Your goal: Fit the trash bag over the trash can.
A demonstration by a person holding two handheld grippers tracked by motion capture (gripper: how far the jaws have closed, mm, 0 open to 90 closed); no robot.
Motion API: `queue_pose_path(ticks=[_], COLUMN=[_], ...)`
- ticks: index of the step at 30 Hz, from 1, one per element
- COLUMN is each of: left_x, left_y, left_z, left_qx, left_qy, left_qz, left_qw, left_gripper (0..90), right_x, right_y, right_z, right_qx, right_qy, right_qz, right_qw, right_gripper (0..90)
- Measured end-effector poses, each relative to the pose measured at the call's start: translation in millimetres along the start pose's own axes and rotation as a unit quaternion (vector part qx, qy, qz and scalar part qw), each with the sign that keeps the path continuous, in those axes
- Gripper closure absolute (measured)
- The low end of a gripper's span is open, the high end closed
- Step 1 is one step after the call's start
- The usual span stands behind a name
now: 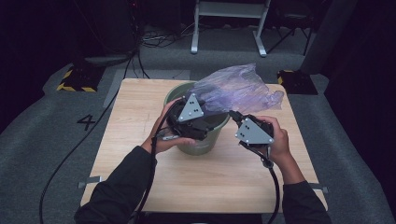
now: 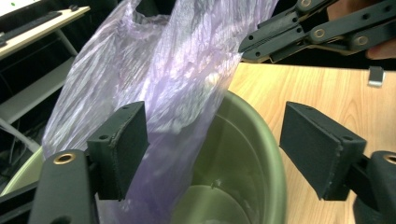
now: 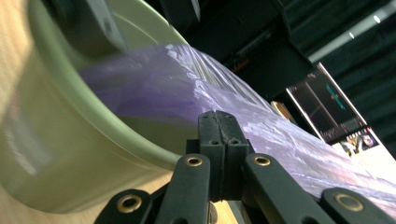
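Note:
A green plastic bucket (image 1: 196, 144) stands on the wooden table (image 1: 140, 102). A thin purple plastic bag (image 1: 238, 88) rises out of it and leans to the far right. My left gripper (image 1: 201, 122) hovers over the bucket's mouth. In the left gripper view its jaws (image 2: 215, 149) stand wide open, and the bag (image 2: 177, 70) hangs just inside the left pad (image 2: 123, 149) without being pinched. My right gripper (image 1: 232, 113) sits at the bucket's right rim, shut on the bag's edge (image 2: 233, 56). In the right gripper view its closed tips (image 3: 218, 122) meet the film (image 3: 196, 84) beside the bucket's rim (image 3: 70, 116).
The table's near half and left side are bare wood. Metal clips (image 1: 89, 181) hold its front corners. Beyond it lie grey carpet, cables (image 1: 140, 46), a white stand's legs (image 1: 229, 28) and yellow-black weighted bases (image 1: 77, 79).

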State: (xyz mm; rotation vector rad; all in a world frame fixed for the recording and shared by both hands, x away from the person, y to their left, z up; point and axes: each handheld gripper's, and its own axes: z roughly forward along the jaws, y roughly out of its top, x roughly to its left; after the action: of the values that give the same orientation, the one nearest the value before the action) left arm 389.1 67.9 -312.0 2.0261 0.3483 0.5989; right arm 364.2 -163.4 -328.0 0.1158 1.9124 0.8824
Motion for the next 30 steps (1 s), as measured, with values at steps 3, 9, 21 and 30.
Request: queue_pose_path(ticks=[3,9,21,30], left_x=[-2.8,-2.1,3.1,8.8], left_y=[0.7,-0.7,-15.8,-29.2], left_z=[3.5,7.4,-6.6,-28.2], left_qx=[0.012,0.026,0.021,0.009], left_qy=[0.009,0.034,0.052,0.059], left_qz=[0.011,0.016,0.039,0.039], left_qw=[0.9998,0.9989,0.9976,0.9975], left_gripper=[26.8,66.4,89.6,89.4], right_x=[5.1,12.2,11.9,-0.3], right_y=[7.0,13.0,-2.7,-27.9], right_z=[-6.6,-13.9,-37.4,-62.6], right_qx=[-0.013,-0.031,-0.065,-0.077], right_qy=[0.008,0.025,0.032,0.007], right_qz=[0.002,0.01,0.105,0.177], right_qw=[0.9999,0.9992,0.9918,0.9811], right_gripper=[90.0,90.0,47.2,30.6])
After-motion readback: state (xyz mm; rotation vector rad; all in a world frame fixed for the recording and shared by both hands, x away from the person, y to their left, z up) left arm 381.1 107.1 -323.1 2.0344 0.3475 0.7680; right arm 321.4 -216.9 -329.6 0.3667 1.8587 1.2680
